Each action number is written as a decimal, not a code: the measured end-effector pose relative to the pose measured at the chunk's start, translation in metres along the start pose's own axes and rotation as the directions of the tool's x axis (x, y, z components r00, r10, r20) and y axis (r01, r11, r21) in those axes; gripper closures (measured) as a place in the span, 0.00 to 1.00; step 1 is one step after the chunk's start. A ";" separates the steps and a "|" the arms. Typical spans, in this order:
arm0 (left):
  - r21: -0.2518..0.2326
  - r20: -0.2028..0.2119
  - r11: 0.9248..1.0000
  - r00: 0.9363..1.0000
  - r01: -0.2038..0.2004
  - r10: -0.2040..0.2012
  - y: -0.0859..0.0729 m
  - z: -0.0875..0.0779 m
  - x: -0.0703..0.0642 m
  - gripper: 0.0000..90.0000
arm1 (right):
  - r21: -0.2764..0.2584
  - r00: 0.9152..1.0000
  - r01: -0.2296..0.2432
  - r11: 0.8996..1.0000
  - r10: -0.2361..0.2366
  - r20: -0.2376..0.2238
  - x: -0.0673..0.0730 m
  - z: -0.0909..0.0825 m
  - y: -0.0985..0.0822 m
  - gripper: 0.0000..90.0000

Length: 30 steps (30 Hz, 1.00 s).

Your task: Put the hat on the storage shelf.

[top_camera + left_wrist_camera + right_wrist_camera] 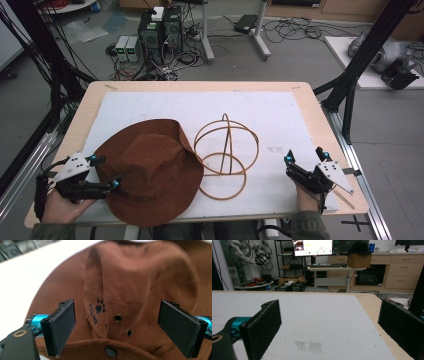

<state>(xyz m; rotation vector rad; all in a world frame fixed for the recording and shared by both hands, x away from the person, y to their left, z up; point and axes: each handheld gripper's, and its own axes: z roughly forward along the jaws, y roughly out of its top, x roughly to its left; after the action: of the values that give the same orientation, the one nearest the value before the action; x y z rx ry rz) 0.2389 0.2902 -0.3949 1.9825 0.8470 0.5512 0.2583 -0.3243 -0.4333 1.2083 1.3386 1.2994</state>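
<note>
A brown hat [150,172] is seen lying on the white sheet [280,120] that covers the table [310,107], toward the left and near the front edge. Just to its right a round wire stand [225,157] is placed, and the hat's brim is touching it or lying a little over it.

The left gripper [107,172] is held right at the hat's left side, with its fingers [61,326] wide apart. In the left gripper view the hat [140,290] is seen straight ahead, between the two fingers, and the side with the paw print [100,306] and the small metal holes is faced. Nothing is pinched yet.

The right gripper [305,157] is held well apart from the hat, near the right edge of the table. Its fingers [265,325] are apart too, and bare white sheet is seen between them.

The hat is much nearer to the left gripper, so it would most likely be grabbed by that one. It could then be moved to the right, toward the stand.
</note>
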 end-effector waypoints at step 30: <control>0.052 0.174 0.999 0.985 0.011 -0.020 -0.024 0.022 0.008 0.98 | 0.014 1.000 0.006 1.000 -0.006 -0.018 0.001 0.002 -0.001 0.05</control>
<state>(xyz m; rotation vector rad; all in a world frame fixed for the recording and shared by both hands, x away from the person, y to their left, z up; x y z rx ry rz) 0.2504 0.2926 -0.4262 2.0352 0.7738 0.3440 0.2599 -0.3231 -0.4341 1.2043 1.3653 1.3009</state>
